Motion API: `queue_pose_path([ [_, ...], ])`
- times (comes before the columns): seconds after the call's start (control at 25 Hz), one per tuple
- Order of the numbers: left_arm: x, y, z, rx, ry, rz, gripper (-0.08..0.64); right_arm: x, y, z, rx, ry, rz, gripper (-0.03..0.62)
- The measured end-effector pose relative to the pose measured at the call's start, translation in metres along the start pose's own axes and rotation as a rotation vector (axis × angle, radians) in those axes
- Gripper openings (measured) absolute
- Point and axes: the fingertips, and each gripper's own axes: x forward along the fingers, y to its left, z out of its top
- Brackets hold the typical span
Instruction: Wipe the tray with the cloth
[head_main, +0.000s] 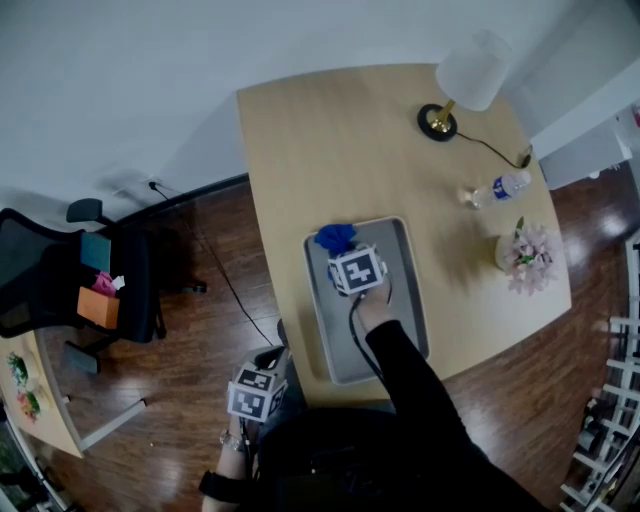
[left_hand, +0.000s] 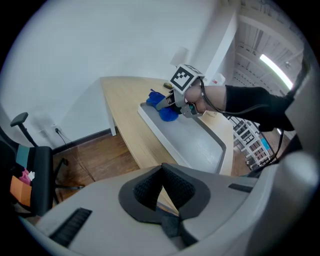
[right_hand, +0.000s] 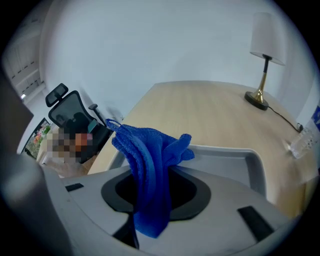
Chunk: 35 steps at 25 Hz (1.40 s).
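Right tool (right_hand: 150, 202) is clamped on a blue cloth (right_hand: 150, 150): its own view shows the fabric pinched between the two pads, with a fold sticking up past the tips and a loose tail hanging down toward the camera. In the head view this tool sits over the grey metal tray (head_main: 412, 300), toward the tray's 11 o'clock corner, and the bunched cloth lies at that corner. From the left gripper view the lower part of the cloth appears to rest on the tray's floor just inside the rim. A black sleeve (head_main: 420, 390) runs from the right tool back toward 5 o'clock.

The tray lies lengthwise on the light wooden counter (head_main: 300, 140), close to its near edge.

Left tool (left_hand: 161, 187) has its pads together at the tips with nothing between them. It hangs at about 7 o'clock from the tray, off the counter's near-left corner and above the wooden floor (head_main: 190, 350).

On the counter, well apart from the tray, a table lamp (head_main: 468, 78) with a white shade and brass base stands at 1 o'clock, a clear water bottle (head_main: 497, 188) lies at 2 o'clock, and a pot of pale flowers (head_main: 527, 256) stands at 3 o'clock. A black office chair (head_main: 90, 280) is on the floor at 9 o'clock.
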Motion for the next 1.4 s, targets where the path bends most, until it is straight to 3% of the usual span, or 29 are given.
queue_pose_path([
  [0.32, -0.008, -0.002, 0.004, -0.002, 0.004, 0.011, 0.003, 0.013, 0.048, 0.004, -0.014, -0.005, 0.059, 0.137],
  [0.56, -0.009, -0.009, 0.008, 0.015, 0.000, 0.007, 0.003, 0.006, 0.048, 0.004, 0.029, -0.013, 0.123, 0.135],
  [0.68, -0.005, -0.013, 0.007, 0.018, -0.008, 0.000, 0.003, -0.022, 0.014, 0.004, 0.055, -0.056, 0.066, 0.135],
  [0.8, -0.003, -0.016, 0.005, 0.025, -0.002, -0.004, 0.003, -0.055, -0.046, -0.007, 0.079, -0.093, -0.049, 0.135],
  [1.0, 0.001, -0.021, 0.002, 0.044, 0.007, -0.015, 0.003, -0.071, -0.119, -0.049, 0.122, -0.047, -0.153, 0.135],
  [1.12, 0.005, -0.027, 0.002, 0.059, 0.006, -0.021, 0.003, -0.064, -0.120, -0.059, 0.073, -0.023, -0.157, 0.135],
  [1.24, 0.005, -0.030, 0.004, 0.064, 0.010, -0.022, 0.003, -0.061, -0.121, -0.060, 0.006, 0.006, -0.233, 0.135],
  [1.4, 0.002, -0.028, 0.006, 0.055, 0.007, -0.024, 0.003, -0.060, -0.120, -0.063, 0.090, -0.014, -0.209, 0.135],
])
